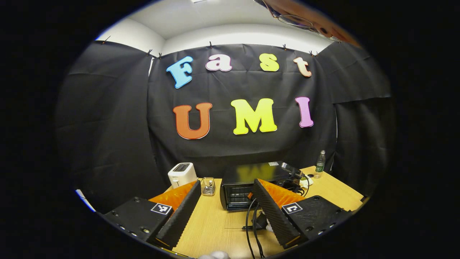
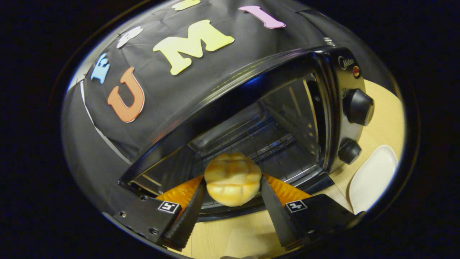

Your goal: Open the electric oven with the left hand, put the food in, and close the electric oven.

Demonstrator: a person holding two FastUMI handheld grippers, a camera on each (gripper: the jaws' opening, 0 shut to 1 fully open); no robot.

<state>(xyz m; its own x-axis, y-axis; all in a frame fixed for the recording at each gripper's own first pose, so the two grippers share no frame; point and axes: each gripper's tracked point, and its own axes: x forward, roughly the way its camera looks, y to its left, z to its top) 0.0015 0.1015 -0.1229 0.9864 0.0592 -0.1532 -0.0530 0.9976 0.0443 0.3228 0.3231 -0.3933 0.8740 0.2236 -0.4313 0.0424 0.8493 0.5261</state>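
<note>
Ribbed right hand-held gripper (image 2: pixel 233 201) clamping round scored bun (image 2: pixel 232 178), glossy black oven (image 2: pixel 287 118) open, left hand-held gripper (image 1: pixel 224 207) wide

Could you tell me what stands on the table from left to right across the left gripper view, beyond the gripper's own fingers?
White toaster → small wire basket → black electric oven → clear plastic bottle.

Glossy black metal oven (image 2: pixel 251 118) catching reflections, wire rack inside it shining, smooth plastic knobs (image 2: pixel 358 107) at three o'clock. Golden bun (image 2: pixel 232 178), soft sheen, between matt ribbed black fingers (image 2: pixel 187 216). Pale wood-look counter (image 1: pixel 215 223), smooth; white glossy toaster (image 1: pixel 182 174).
</note>
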